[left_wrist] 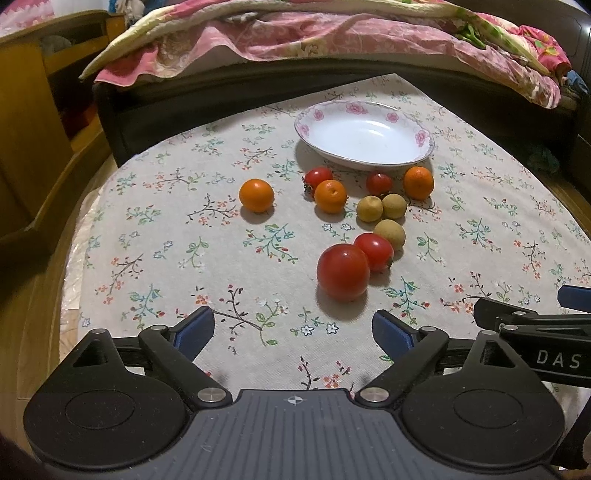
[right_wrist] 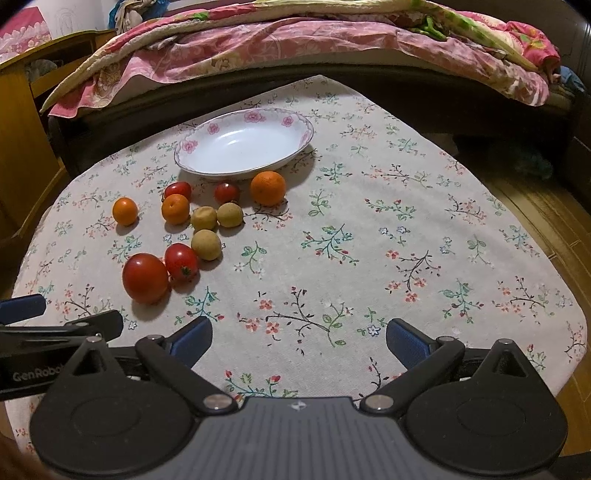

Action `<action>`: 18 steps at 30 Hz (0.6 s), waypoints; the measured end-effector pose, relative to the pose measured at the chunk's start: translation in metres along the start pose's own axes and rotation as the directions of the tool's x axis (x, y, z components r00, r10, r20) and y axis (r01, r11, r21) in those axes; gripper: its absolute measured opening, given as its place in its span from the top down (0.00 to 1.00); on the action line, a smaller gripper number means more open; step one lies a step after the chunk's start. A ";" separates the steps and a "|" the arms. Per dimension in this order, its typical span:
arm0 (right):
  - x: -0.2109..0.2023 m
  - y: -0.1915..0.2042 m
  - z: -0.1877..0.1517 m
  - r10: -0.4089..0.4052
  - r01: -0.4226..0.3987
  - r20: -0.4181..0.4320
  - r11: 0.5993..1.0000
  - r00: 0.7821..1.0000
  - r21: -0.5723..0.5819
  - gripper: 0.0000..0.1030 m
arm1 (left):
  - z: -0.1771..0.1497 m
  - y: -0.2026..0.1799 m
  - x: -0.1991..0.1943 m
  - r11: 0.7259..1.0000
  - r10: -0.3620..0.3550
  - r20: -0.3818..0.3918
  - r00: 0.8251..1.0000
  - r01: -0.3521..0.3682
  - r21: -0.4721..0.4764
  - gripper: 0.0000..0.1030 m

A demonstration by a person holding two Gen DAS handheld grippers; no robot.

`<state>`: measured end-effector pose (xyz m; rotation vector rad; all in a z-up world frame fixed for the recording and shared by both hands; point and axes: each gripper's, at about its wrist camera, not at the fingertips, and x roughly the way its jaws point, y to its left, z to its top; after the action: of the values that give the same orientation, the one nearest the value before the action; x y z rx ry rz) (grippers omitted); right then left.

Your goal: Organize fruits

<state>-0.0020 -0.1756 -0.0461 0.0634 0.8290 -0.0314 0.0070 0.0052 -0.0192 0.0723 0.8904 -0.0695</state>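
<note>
A white plate with pink roses stands empty at the table's far side. In front of it lie several loose fruits: a large tomato, smaller tomatoes, oranges and yellow-brown longans. My left gripper is open just short of the large tomato, holding nothing. Well to the right of the fruit, my right gripper hovers open over bare cloth, also with nothing in it.
The round table wears a floral cloth. Behind it runs a dark bed frame with pink bedding. Wooden furniture stands at the left. The other gripper shows at each view's edge.
</note>
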 end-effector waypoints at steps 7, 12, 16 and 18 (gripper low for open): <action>0.004 0.004 0.001 0.003 -0.003 -0.007 1.000 1.000 -0.014 0.02 | 0.000 0.002 0.004 1.000 -0.006 -0.012 1.000 0.006 -0.010 0.10; 0.006 0.005 0.002 0.007 -0.007 -0.009 1.000 1.000 -0.019 0.03 | 0.001 0.001 0.004 1.000 0.008 -0.003 1.000 -0.008 -0.001 0.10; 0.008 0.008 0.004 0.013 -0.013 -0.011 1.000 1.000 -0.028 0.05 | 0.001 0.001 0.005 1.000 0.021 0.000 1.000 -0.021 0.011 0.10; 0.009 0.010 0.005 0.024 -0.024 -0.014 0.999 1.000 -0.037 0.08 | 0.001 0.001 0.006 1.000 0.027 0.000 1.000 -0.027 0.016 0.10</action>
<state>0.0079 -0.1664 -0.0487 0.0381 0.8422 0.0071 0.0120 0.0054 -0.0230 0.0992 0.8893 -0.0514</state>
